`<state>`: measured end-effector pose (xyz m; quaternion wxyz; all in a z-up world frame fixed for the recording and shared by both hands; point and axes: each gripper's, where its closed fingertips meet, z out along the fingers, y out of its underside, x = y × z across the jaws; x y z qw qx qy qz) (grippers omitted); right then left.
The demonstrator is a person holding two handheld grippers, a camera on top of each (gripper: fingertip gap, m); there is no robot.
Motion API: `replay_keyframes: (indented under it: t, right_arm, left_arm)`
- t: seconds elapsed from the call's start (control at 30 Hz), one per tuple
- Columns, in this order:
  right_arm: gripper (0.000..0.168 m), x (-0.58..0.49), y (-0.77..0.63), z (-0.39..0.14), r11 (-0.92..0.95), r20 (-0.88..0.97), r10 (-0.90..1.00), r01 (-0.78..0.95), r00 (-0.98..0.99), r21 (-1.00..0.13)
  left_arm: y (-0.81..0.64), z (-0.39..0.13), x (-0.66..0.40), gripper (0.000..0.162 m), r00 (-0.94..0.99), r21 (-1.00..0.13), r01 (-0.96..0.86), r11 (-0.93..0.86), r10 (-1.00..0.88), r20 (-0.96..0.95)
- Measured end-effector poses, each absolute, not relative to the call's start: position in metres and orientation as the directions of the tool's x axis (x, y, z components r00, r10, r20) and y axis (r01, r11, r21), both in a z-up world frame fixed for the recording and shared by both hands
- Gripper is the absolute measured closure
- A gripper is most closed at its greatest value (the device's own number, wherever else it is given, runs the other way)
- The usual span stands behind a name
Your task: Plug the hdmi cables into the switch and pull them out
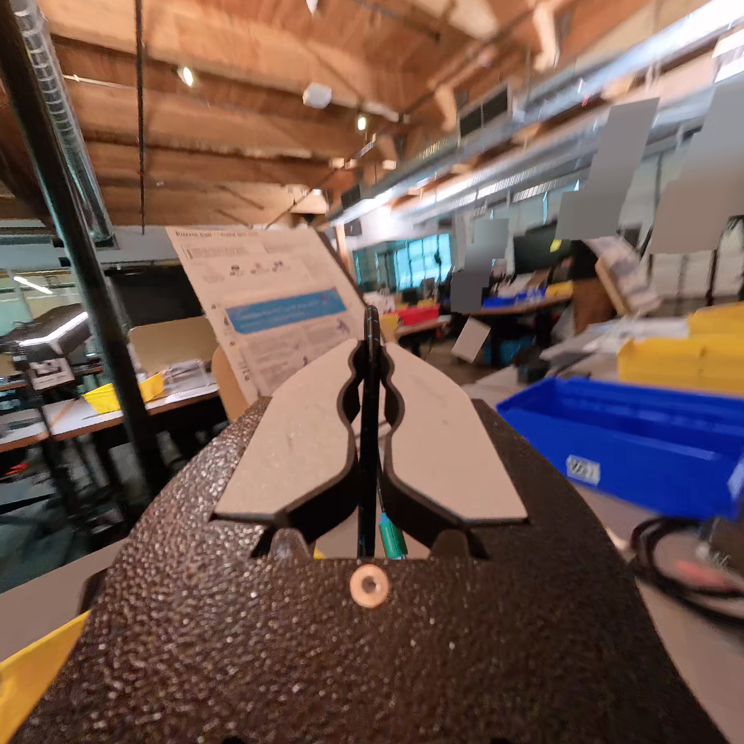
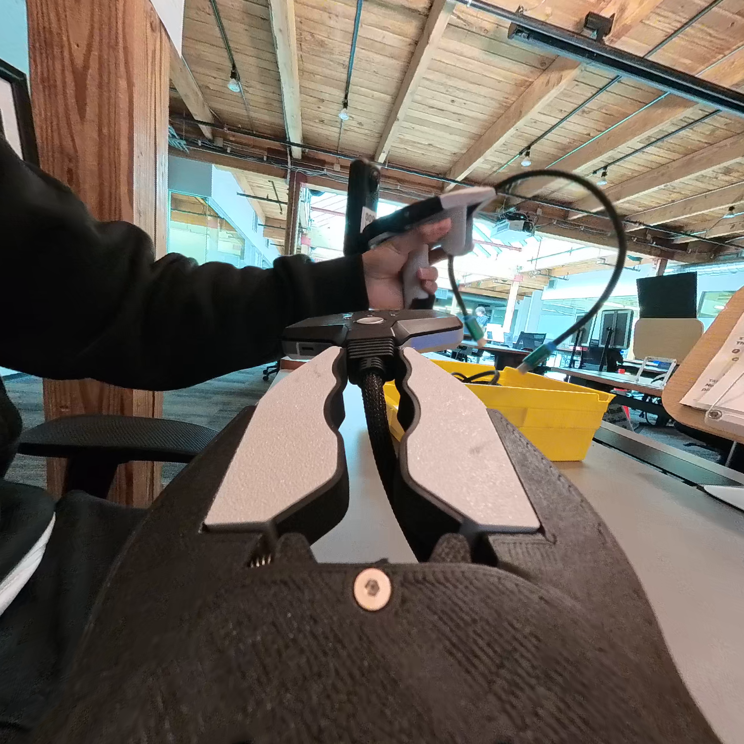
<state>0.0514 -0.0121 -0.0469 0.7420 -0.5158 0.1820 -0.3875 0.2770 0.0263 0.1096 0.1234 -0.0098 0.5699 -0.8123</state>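
Note:
My left gripper (image 1: 370,350) is shut on the middle of a thin black HDMI cable (image 1: 369,422) and is raised in the air, tilted up. One green plug (image 1: 390,537) hangs below the fingers. The right wrist view shows this gripper (image 2: 481,199) above the switch, with the cable (image 2: 604,249) looping down to two free green plugs (image 2: 473,330) (image 2: 535,358). My right gripper (image 2: 370,360) is shut on the black ribbed collar of the switch (image 2: 370,326), where its braided cable (image 2: 380,422) leaves. The switch is level just above the table.
A yellow bin (image 2: 523,406) stands on the white table (image 2: 644,543) behind the switch. A blue bin (image 1: 624,443), yellow bins (image 1: 684,358) and coiled cables (image 1: 684,571) lie right. A leaning instruction board (image 1: 273,306) stands ahead. The person's black sleeve (image 2: 120,302) crosses left.

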Motion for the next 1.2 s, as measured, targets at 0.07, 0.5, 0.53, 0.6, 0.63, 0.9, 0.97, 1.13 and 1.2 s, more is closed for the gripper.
replay_keyframes:
  t: [0.07, 0.5, 0.53, 0.6, 0.63, 0.9, 0.97, 1.13, 1.2]
  right_arm:
    - [0.145, 0.051, -0.012, -0.047, 0.168, 0.130, -0.762, 0.387, 0.634, -0.907]
    - [0.146, 0.031, -0.049, -0.020, 0.363, 0.023, -0.791, 0.500, 0.611, -0.786]
    - [0.145, 0.033, -0.047, -0.022, 0.347, 0.033, -0.793, 0.496, 0.608, -0.796]
    - [0.145, 0.038, -0.039, -0.027, 0.305, 0.057, -0.792, 0.474, 0.608, -0.826]
    - [0.145, 0.040, -0.036, -0.030, 0.284, 0.066, -0.792, 0.463, 0.606, -0.840]
    - [0.145, 0.047, -0.025, -0.042, 0.198, 0.110, -0.800, 0.432, 0.590, -0.880]
    - [0.145, 0.048, -0.024, -0.043, 0.187, 0.113, -0.801, 0.425, 0.588, -0.886]
    - [0.145, 0.049, -0.026, -0.043, 0.197, 0.101, -0.802, 0.420, 0.589, -0.886]
    - [0.145, 0.050, -0.025, -0.043, 0.197, 0.100, -0.800, 0.417, 0.591, -0.887]
  left_arm:
    - [0.031, 0.121, 0.272, 0.156, -0.992, -0.898, 0.066, -0.436, -0.125, -0.012]
    - [0.047, -0.016, 0.159, 0.156, -0.831, -0.840, 0.542, -0.005, 0.148, -0.537]
    - [0.052, -0.032, 0.145, 0.156, -0.802, -0.814, 0.580, 0.029, 0.192, -0.565]
    - [0.064, -0.063, 0.117, 0.156, -0.752, -0.771, 0.633, 0.074, 0.297, -0.588]
    - [0.070, -0.077, 0.105, 0.156, -0.732, -0.759, 0.645, 0.092, 0.359, -0.579]
    - [0.089, -0.136, 0.096, 0.150, -0.776, -0.777, 0.576, 0.253, 0.468, -0.423]
    - [0.094, -0.152, 0.102, 0.137, -0.811, -0.769, 0.531, 0.357, 0.477, -0.339]
    - [0.095, -0.146, 0.105, 0.111, -0.856, -0.804, 0.405, 0.436, 0.490, -0.166]
    - [0.089, -0.129, 0.118, 0.109, -0.883, -0.834, 0.354, 0.424, 0.446, -0.147]
